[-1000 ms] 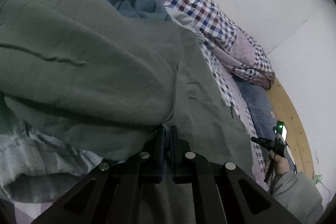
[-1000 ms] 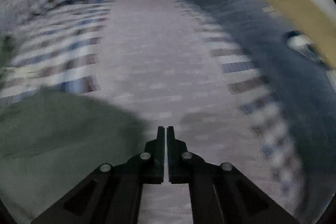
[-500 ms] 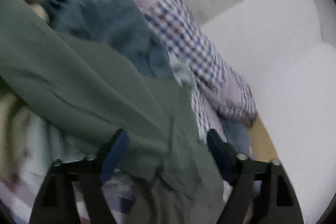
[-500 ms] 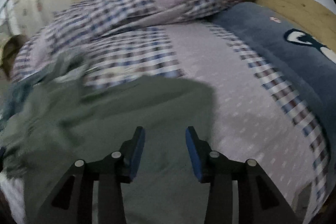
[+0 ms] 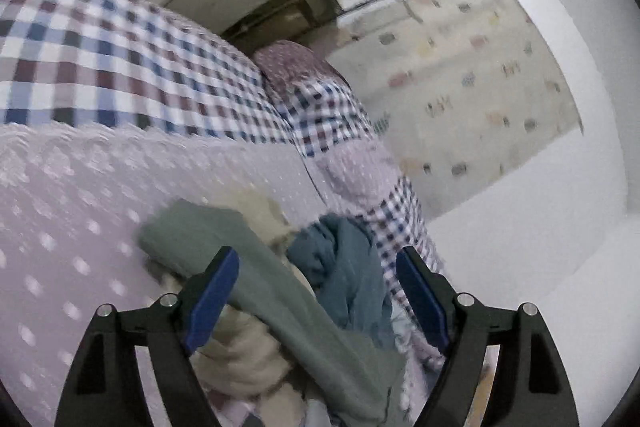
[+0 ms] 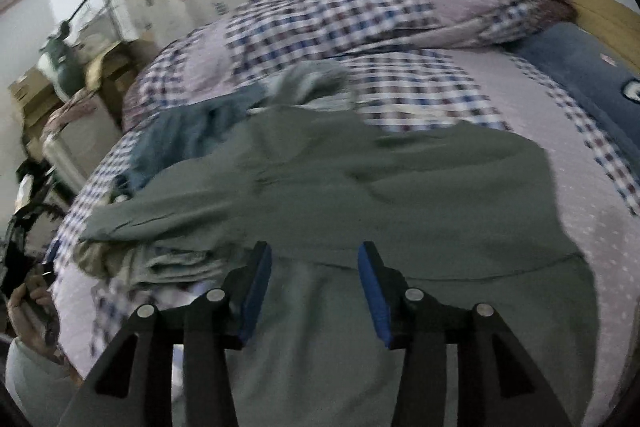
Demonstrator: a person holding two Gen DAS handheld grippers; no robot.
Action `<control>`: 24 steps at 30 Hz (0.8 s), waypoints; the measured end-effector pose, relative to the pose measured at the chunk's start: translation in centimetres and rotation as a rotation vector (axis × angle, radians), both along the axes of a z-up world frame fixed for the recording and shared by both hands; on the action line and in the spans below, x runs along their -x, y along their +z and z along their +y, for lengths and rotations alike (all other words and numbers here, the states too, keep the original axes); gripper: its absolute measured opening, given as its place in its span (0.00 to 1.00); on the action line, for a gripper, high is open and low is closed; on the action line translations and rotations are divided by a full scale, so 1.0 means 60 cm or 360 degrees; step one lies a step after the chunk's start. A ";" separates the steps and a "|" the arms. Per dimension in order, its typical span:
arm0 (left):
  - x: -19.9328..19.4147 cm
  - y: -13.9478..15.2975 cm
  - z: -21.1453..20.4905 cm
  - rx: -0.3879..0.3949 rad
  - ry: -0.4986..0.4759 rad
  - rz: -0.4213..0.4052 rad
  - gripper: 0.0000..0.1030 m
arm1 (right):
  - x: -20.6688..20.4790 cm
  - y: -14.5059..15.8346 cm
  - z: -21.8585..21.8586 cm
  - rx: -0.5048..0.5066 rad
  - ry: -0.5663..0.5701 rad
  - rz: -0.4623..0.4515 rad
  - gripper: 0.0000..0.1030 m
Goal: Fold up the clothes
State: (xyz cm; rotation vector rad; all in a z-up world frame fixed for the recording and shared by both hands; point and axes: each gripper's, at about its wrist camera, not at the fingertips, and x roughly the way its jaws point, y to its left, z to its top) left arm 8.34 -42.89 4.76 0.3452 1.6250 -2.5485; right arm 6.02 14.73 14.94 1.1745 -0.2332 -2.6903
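both claws gaping, holding nothing | green garment lies rumpled mid-frame, its left part draped over the clothes pile | risk: left claw snags blue cloth too | right claw pinches double layer

The left gripper is matte black, built of two angular arms with triangular cut-outs, and each arm carries two round silver screw heads along its top edge. Its fingers are lined on the inner faces with flat blue pads. The right gripper is of the same make: black arms with triangular openings, silver screws, blue pads on the fingers. At the lower left edge of the right wrist view, a hand shows with a light grey-green sleeve at the wrist, blurred, gripping a dark handle.
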 end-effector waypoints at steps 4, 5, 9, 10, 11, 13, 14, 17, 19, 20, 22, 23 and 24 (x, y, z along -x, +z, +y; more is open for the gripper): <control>0.015 -0.038 -0.030 -0.0164 -0.0068 -0.0020 0.82 | -0.006 0.016 -0.091 0.0002 0.0148 0.0023 0.47; 0.022 -0.047 -0.033 -0.0203 -0.0103 -0.0022 0.82 | -0.008 0.020 -0.113 0.0006 0.0187 0.0028 0.47; 0.027 -0.065 -0.045 -0.0258 -0.0125 -0.0078 0.82 | -0.020 0.034 -0.180 0.0015 0.0311 0.0040 0.47; 0.022 -0.073 -0.053 -0.0296 -0.0088 -0.0089 0.82 | -0.022 0.037 -0.195 0.0015 0.0338 0.0044 0.47; 0.015 -0.082 -0.059 -0.0345 -0.0051 -0.0096 0.82 | -0.025 0.040 -0.209 0.0014 0.0366 0.0047 0.47; 0.004 -0.101 -0.071 -0.0443 0.0010 -0.0115 0.82 | -0.031 0.047 -0.233 0.0010 0.0408 0.0061 0.48; 0.006 -0.110 -0.073 -0.0487 -0.0007 -0.0136 0.82 | -0.033 0.049 -0.241 0.0011 0.0421 0.0067 0.48; 0.016 -0.129 -0.074 -0.0567 -0.0053 -0.0203 0.82 | -0.034 0.052 -0.261 0.0028 0.0451 0.0072 0.49; 0.021 -0.129 -0.068 -0.0552 -0.0063 -0.0232 0.82 | -0.034 0.049 -0.275 0.0029 0.0469 0.0069 0.49; 0.025 -0.127 -0.065 -0.0547 -0.0066 -0.0219 0.82 | -0.033 0.047 -0.280 0.0027 0.0475 0.0063 0.49; 0.043 -0.124 -0.060 -0.0552 -0.0081 -0.0181 0.82 | -0.032 0.043 -0.288 0.0026 0.0487 0.0050 0.49; 0.047 -0.125 -0.061 -0.0550 -0.0072 -0.0174 0.81 | -0.032 0.041 -0.291 0.0028 0.0490 0.0043 0.49; 0.051 -0.127 -0.061 -0.0543 -0.0052 -0.0168 0.81 | -0.032 0.040 -0.292 0.0028 0.0494 0.0038 0.49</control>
